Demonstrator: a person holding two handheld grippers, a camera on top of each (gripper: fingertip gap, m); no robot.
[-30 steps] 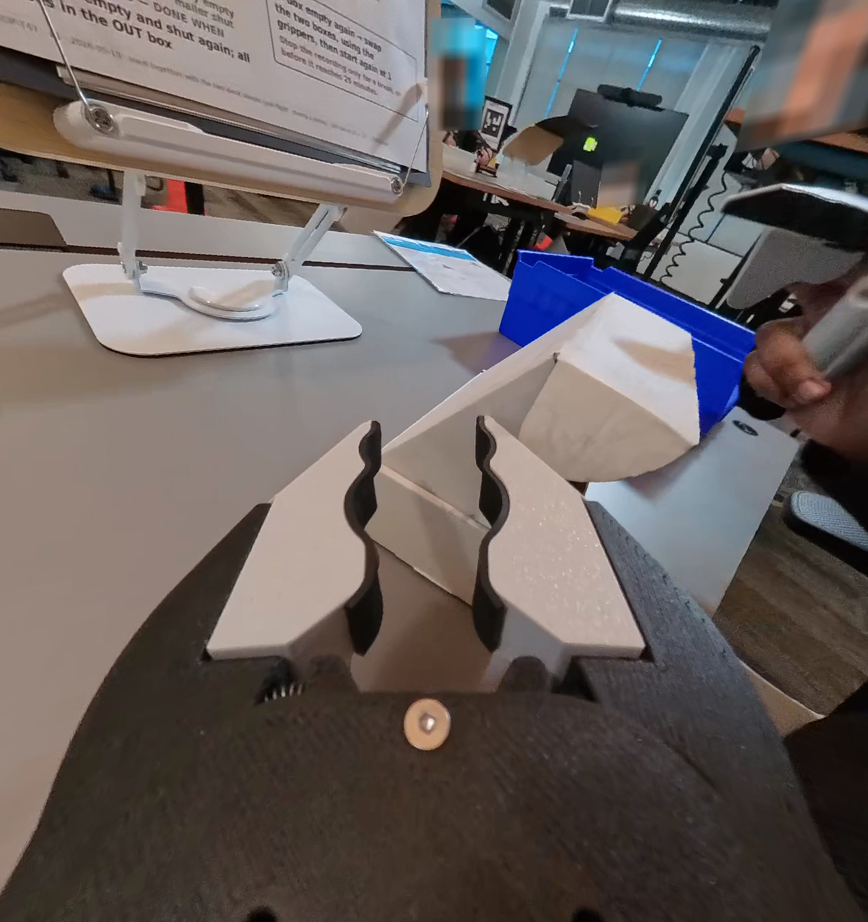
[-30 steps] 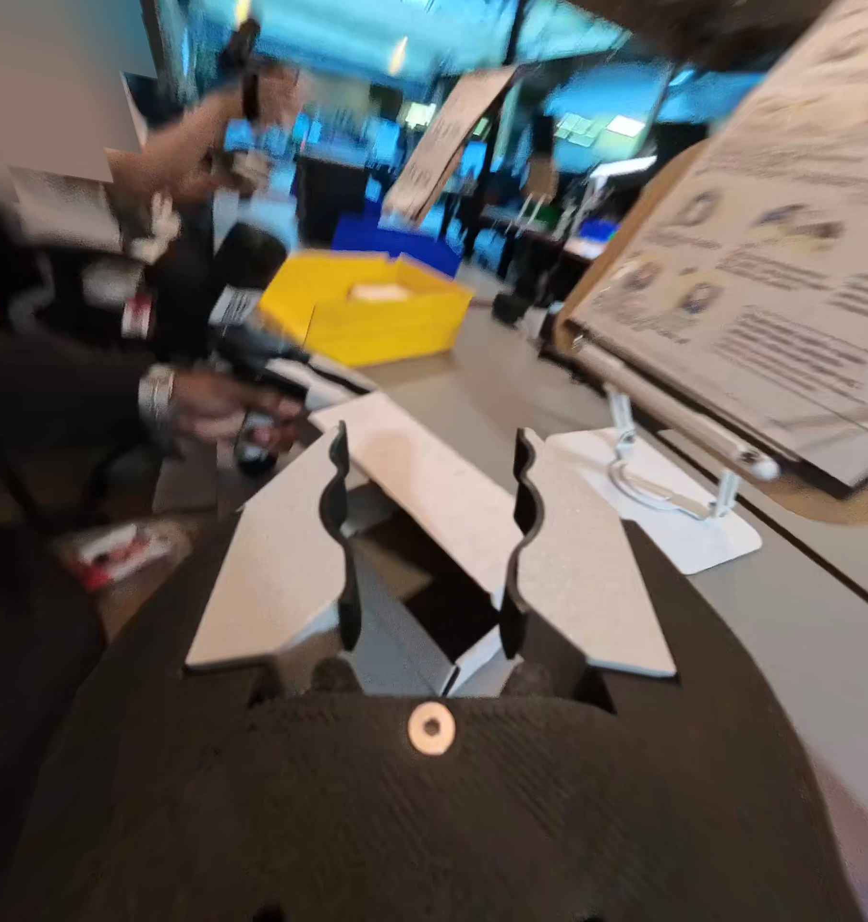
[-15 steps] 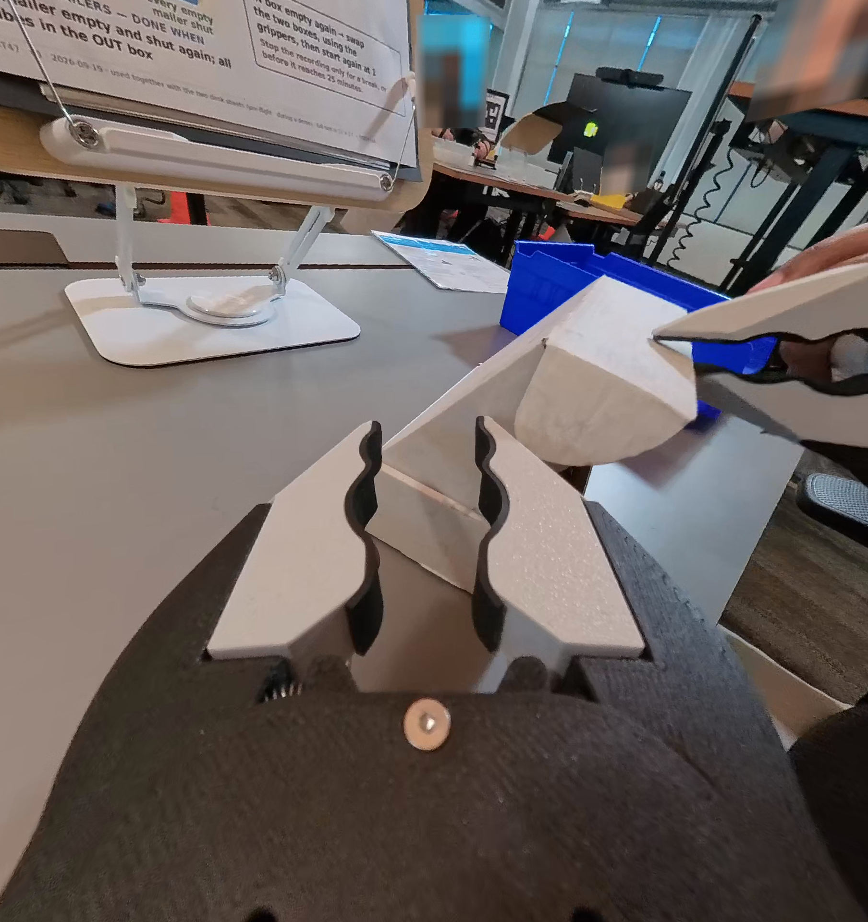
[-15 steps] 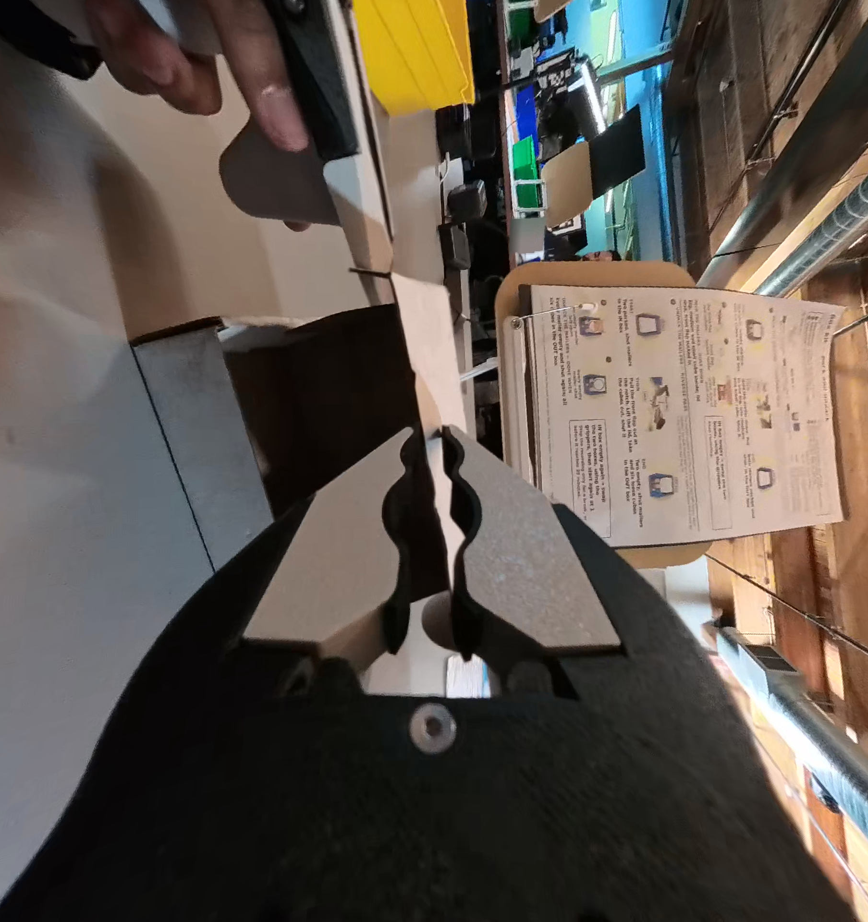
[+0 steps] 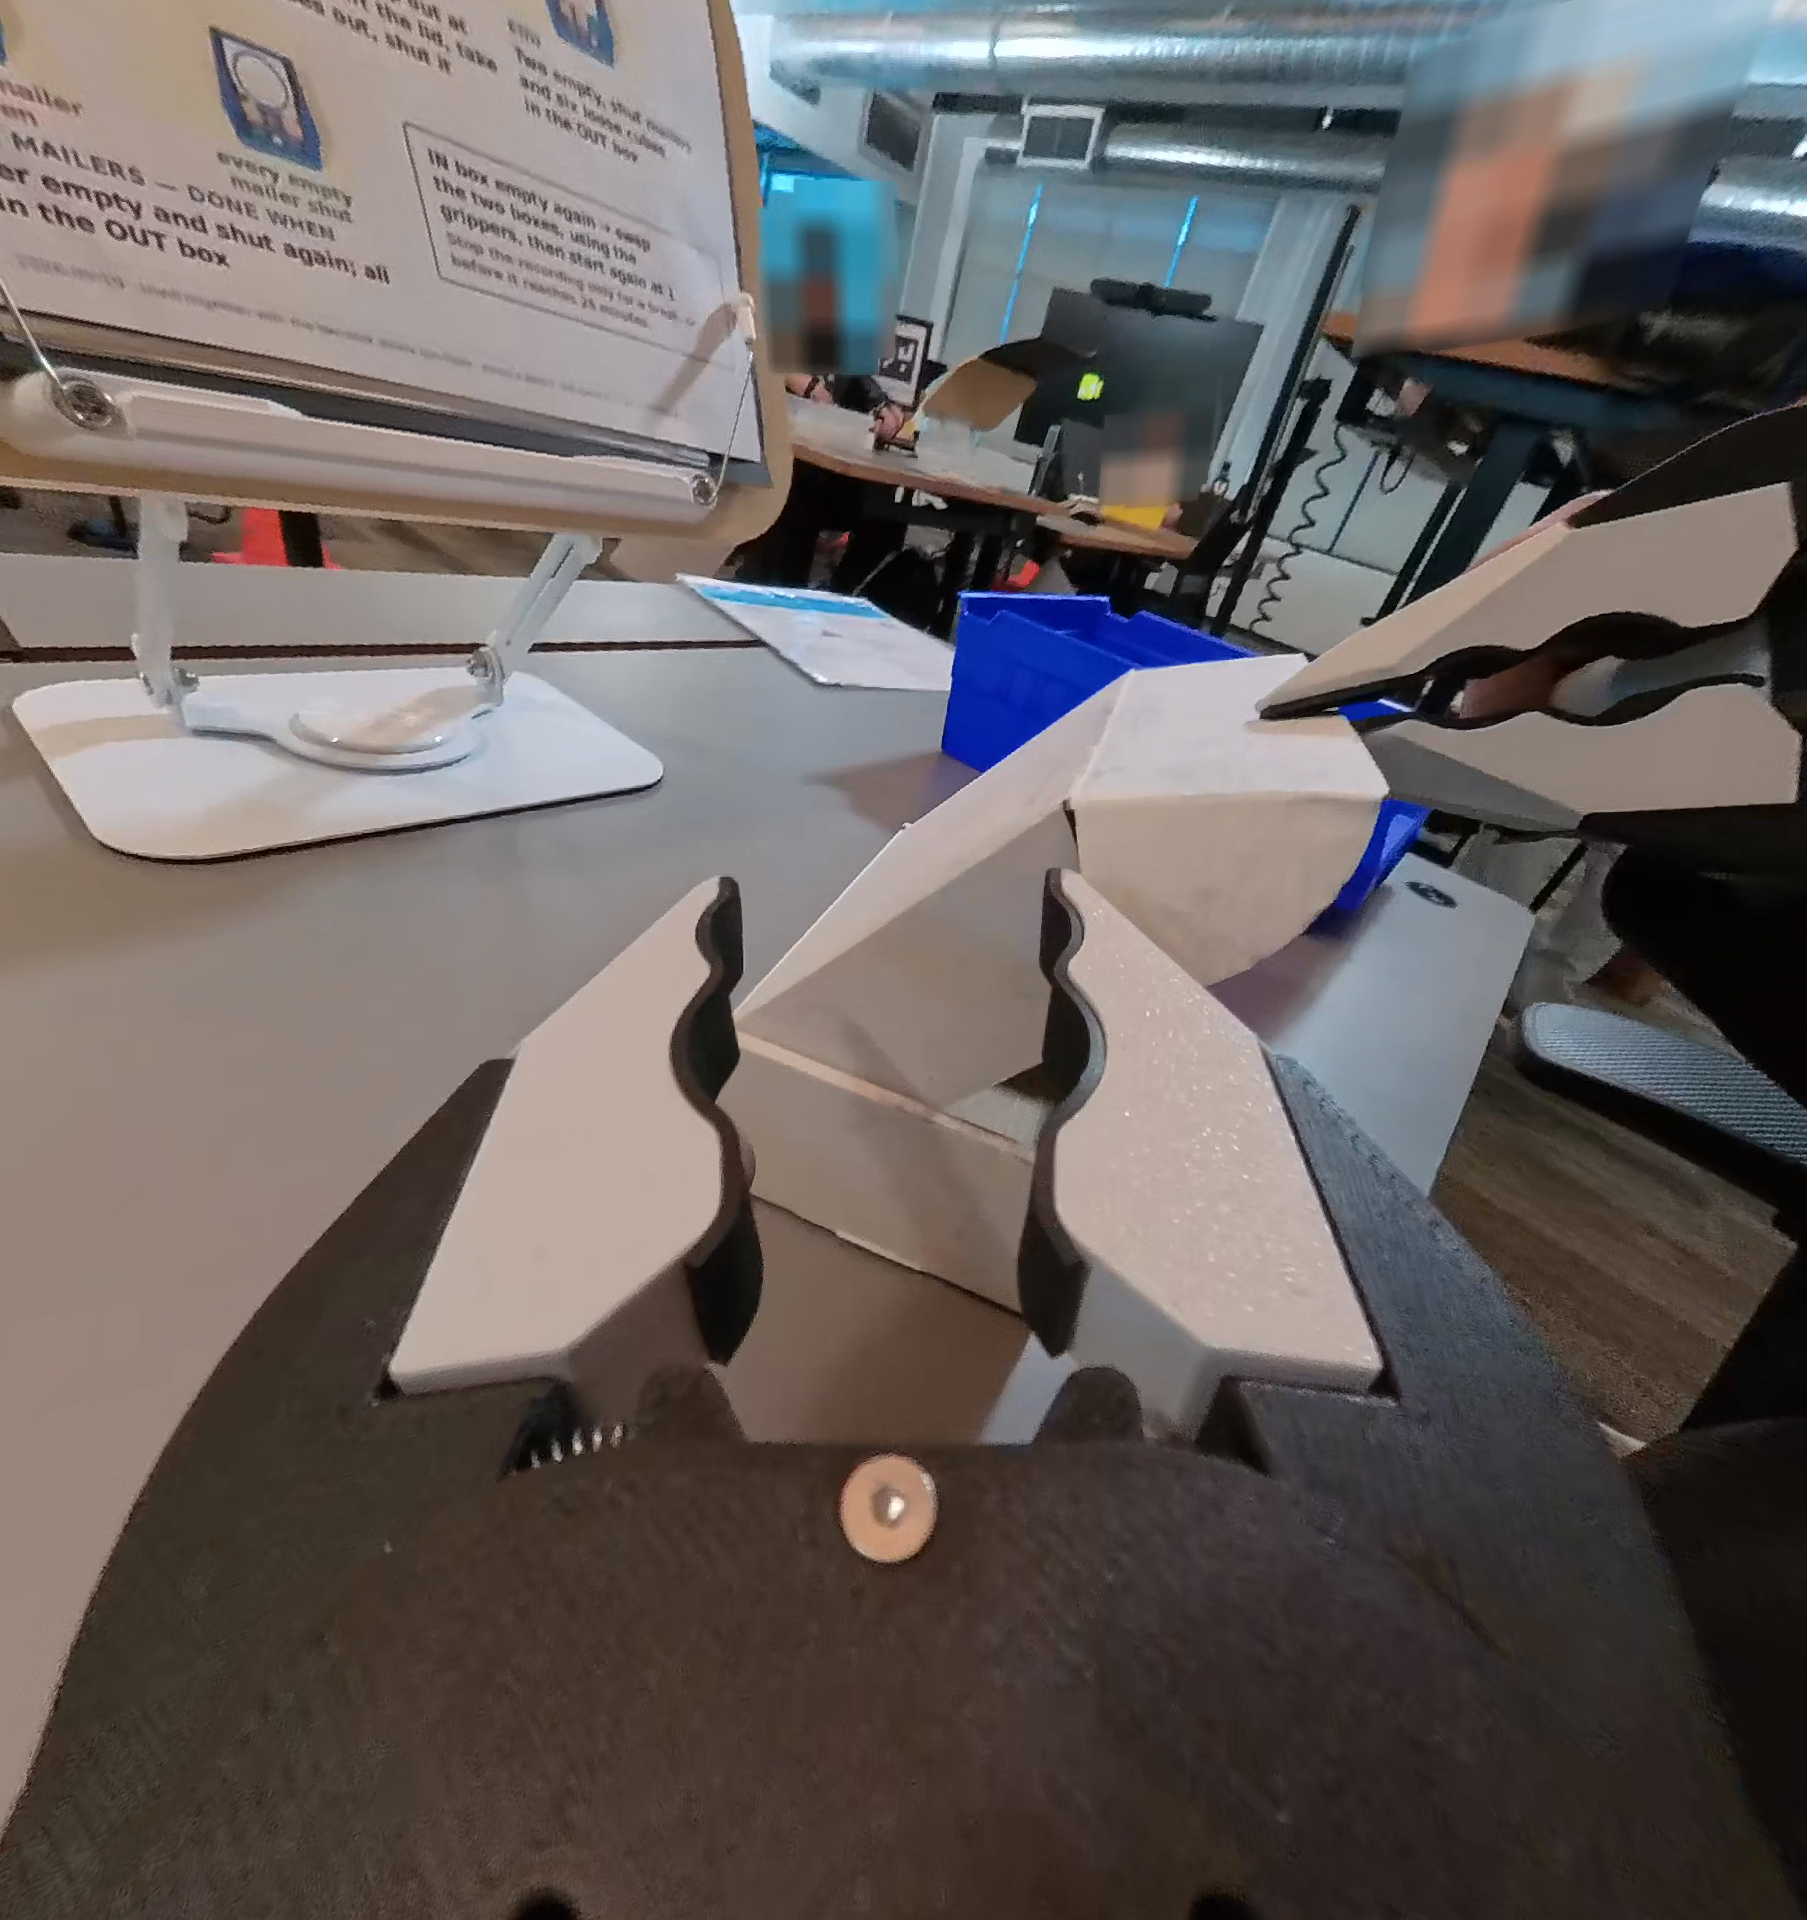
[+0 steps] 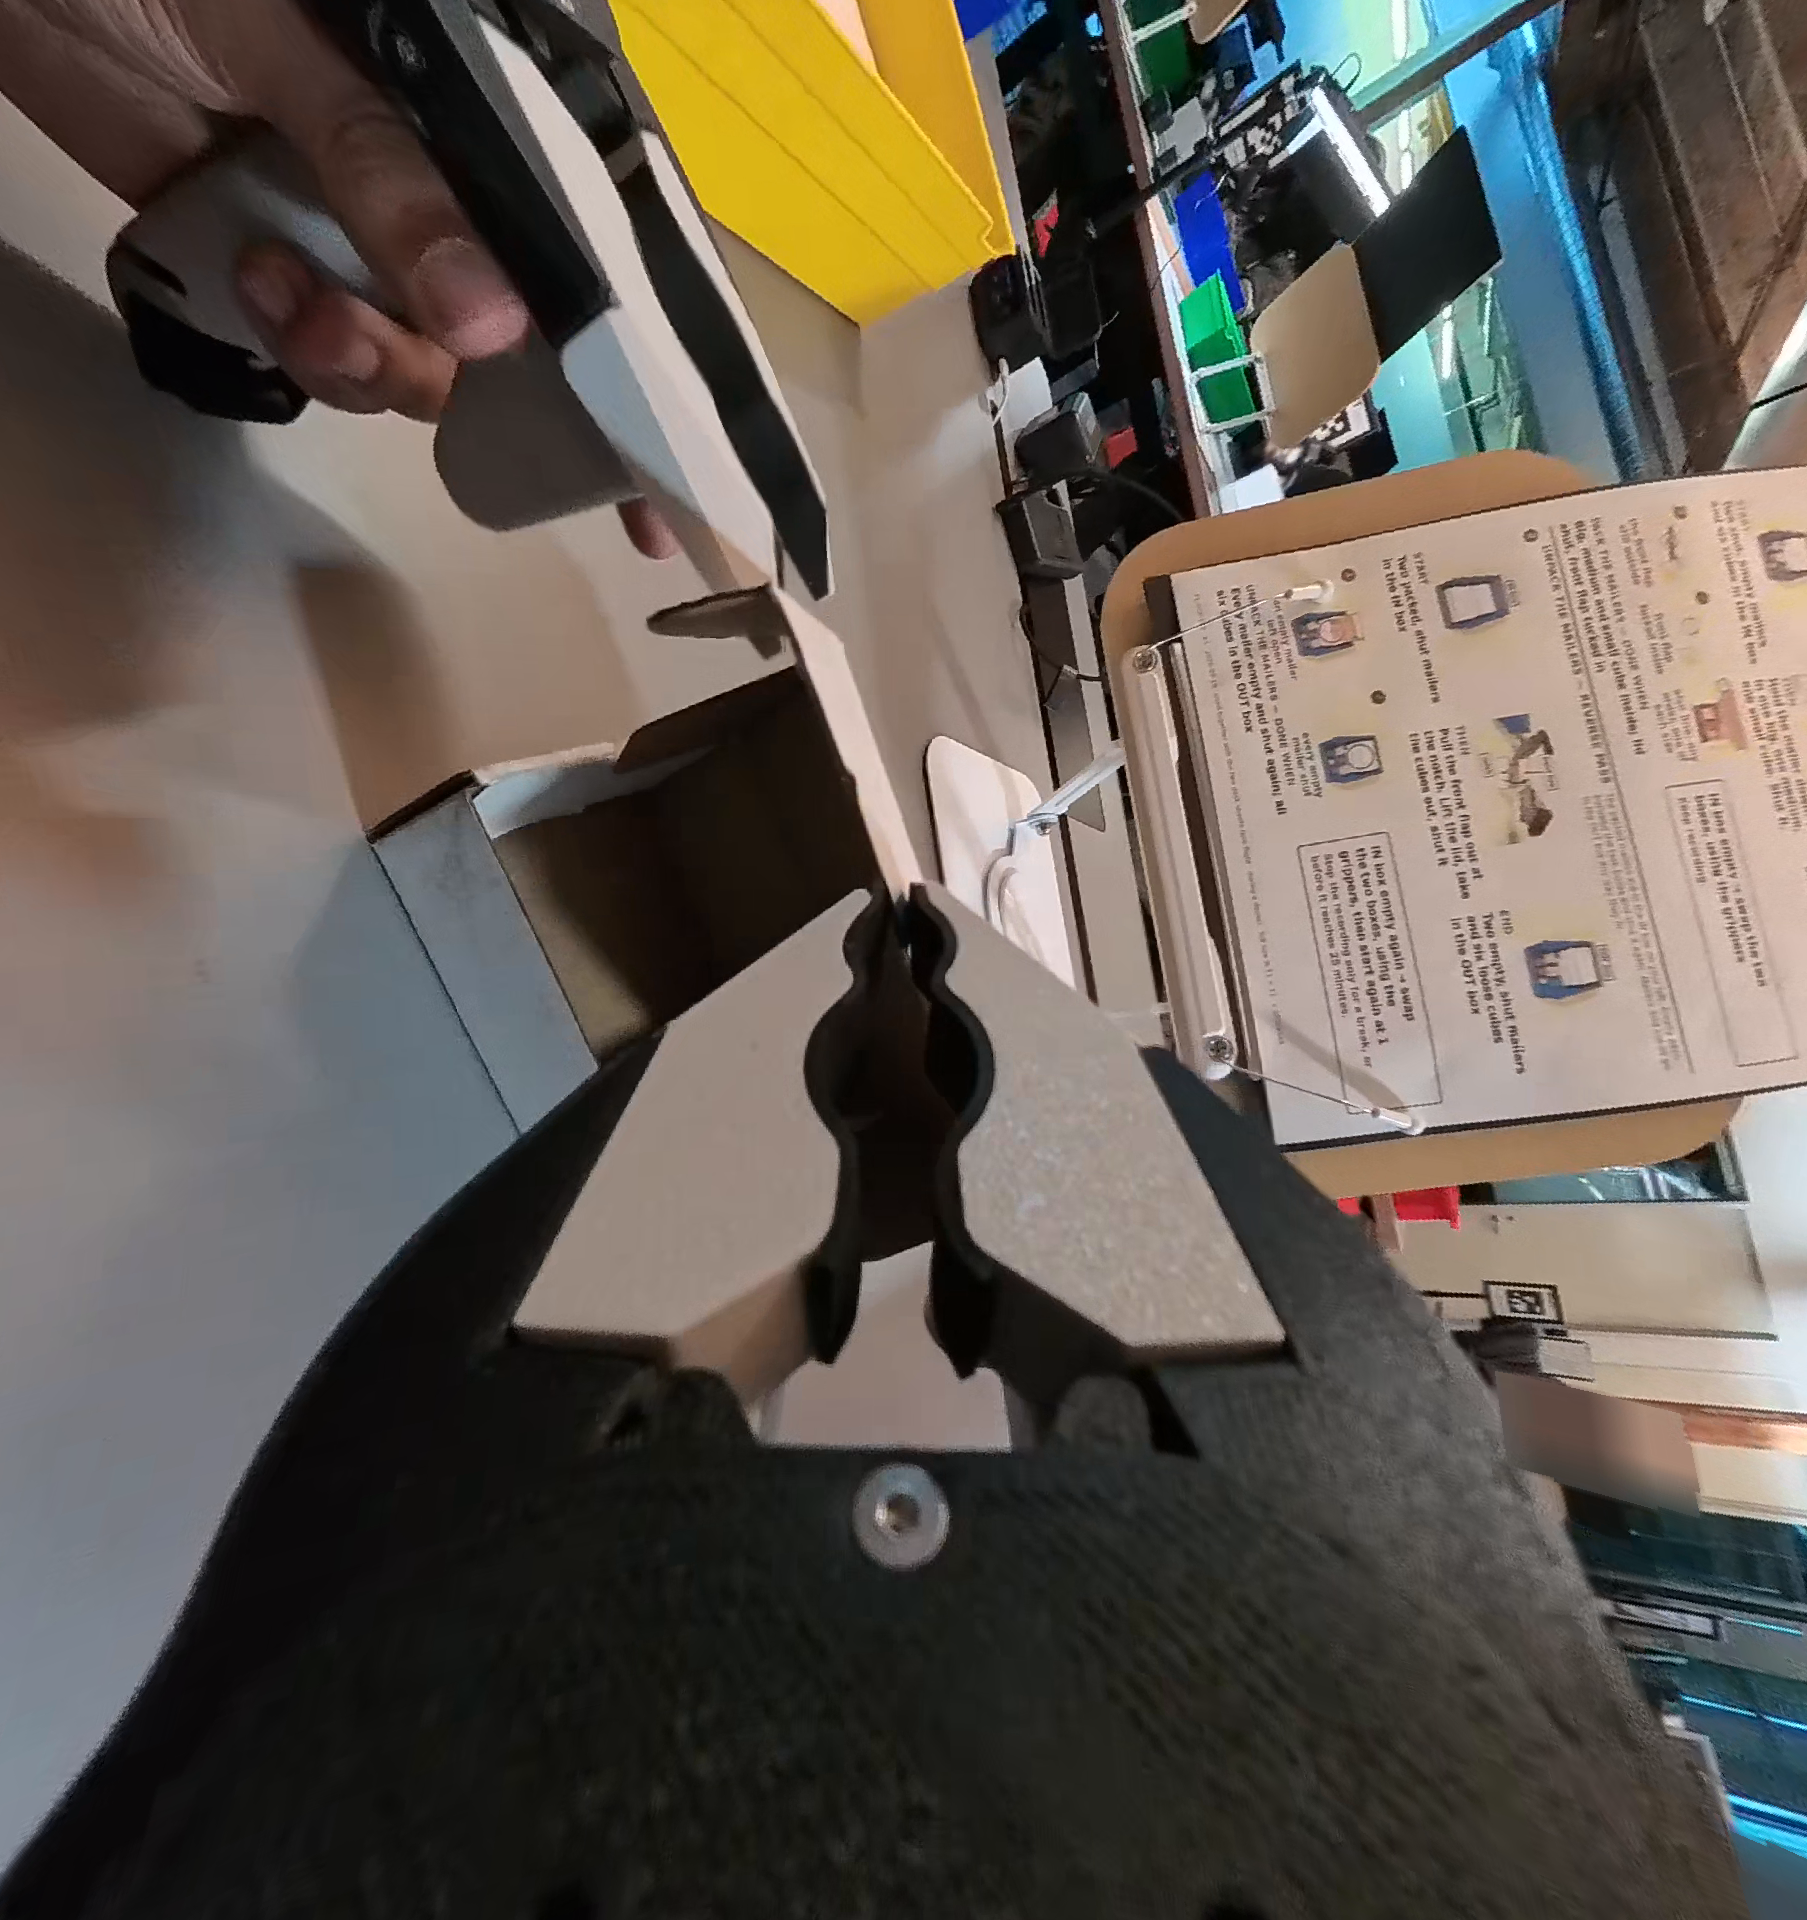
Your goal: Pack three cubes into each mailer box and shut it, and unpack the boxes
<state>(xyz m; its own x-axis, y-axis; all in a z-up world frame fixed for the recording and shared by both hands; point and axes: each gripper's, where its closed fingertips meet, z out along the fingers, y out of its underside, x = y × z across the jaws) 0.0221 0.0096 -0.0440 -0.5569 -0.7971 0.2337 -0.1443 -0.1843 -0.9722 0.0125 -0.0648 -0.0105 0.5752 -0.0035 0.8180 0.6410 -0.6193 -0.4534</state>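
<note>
White mailer box (image 5: 878,1132) rests on the grey desk (image 5: 255,1039), lid raised. Left gripper (image 5: 888,1039) has its jaws apart, straddling the box's near corner. Right gripper (image 6: 904,909) has its jaws together, clamped on the lid's front flap (image 5: 1211,831). Blue bin (image 5: 1044,665) stands just behind the box.

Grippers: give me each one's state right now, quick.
Left gripper: open, jaws on either side of the white mailer box corner, not clamped.
Right gripper: shut on the lid edge of the mailer box, holding it raised.
</note>
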